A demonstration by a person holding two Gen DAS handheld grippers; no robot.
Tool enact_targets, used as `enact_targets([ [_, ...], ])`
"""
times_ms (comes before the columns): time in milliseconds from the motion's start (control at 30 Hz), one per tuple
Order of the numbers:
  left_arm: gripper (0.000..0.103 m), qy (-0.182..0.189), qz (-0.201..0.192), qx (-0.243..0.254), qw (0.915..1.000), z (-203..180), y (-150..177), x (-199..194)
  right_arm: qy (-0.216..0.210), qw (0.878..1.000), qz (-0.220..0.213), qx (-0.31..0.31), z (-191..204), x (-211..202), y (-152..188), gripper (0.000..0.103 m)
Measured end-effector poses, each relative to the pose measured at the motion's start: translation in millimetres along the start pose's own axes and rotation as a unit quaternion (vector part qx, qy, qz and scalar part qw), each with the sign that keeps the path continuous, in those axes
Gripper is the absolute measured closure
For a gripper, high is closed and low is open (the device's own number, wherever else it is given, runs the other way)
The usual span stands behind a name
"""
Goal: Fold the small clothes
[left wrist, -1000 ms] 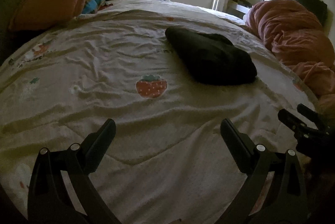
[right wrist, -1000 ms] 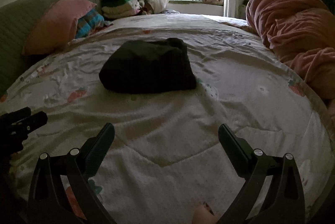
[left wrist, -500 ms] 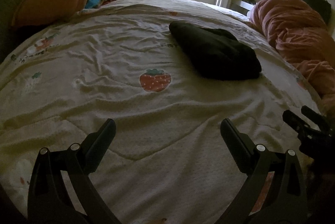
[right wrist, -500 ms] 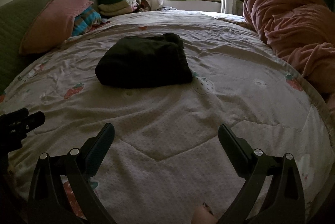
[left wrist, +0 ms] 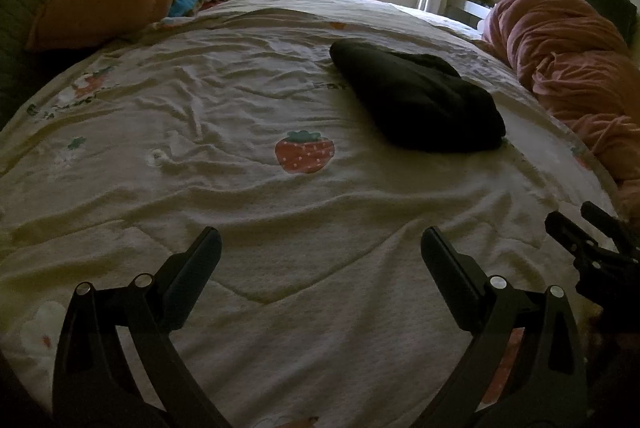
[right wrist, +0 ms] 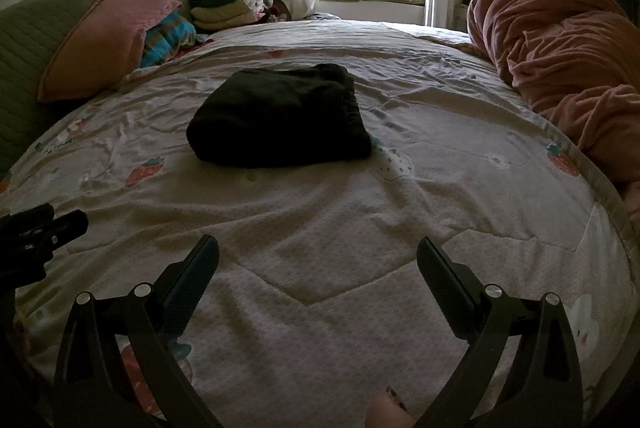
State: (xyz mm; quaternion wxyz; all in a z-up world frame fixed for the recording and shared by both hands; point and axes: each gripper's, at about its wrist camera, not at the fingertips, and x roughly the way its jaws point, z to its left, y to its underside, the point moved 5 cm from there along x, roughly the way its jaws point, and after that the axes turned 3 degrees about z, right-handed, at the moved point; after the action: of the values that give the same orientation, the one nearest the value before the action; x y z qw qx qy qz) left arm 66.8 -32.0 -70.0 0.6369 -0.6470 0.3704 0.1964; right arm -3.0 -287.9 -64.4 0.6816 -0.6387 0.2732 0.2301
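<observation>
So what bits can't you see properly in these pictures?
- Black garment: both views show a folded bundle; what kind of clothing it is stays hidden by the folds and the dim light.
- Folded pile by the pink pillow: too small and far to count pieces.
- Right gripper, left view: cut off by the right edge.
- Left gripper, right view: cut off by the left edge.
</observation>
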Motion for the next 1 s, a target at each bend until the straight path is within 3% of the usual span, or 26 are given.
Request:
enact_targets([
  [1000, 0.009, -0.008, 0.003, 0.005, 0.9999, 5.4, 1.9, -2.4, 0.002, 1.000, 0.001, -0.005, 3.1, -2.5, 1.9, 0.005],
])
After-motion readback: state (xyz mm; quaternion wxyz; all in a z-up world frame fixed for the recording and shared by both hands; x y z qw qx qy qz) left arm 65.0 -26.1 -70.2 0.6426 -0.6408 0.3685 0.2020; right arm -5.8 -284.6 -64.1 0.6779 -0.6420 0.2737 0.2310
